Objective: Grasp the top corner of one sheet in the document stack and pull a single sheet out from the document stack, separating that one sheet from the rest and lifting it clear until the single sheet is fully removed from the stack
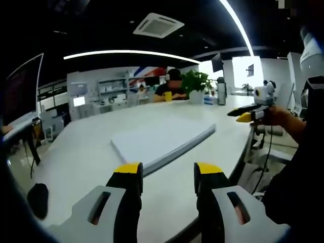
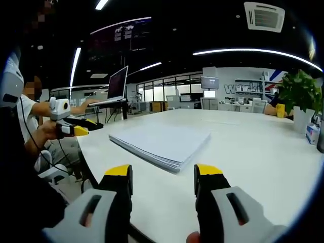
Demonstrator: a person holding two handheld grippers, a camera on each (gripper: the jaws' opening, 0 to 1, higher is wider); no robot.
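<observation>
1. A stack of paper [image 1: 161, 142] lies flat near the bench [image 1: 81, 152] front edge, untouched.
2. The left claw [image 1: 168, 174] hovers wide, empty, nearest, a stack corner straight ahead.
3. The right claw [image 2: 163, 177] hovers wide, empty, facing another corner.

open left gripper [image 1: 168, 174] before document stack [image 1: 162, 139]

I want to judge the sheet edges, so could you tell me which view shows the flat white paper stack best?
The right gripper view: the flat white paper stack lies closer, its layered edges visible at the near corner. The left gripper view shows the stack farther off, edges thinner.
</observation>
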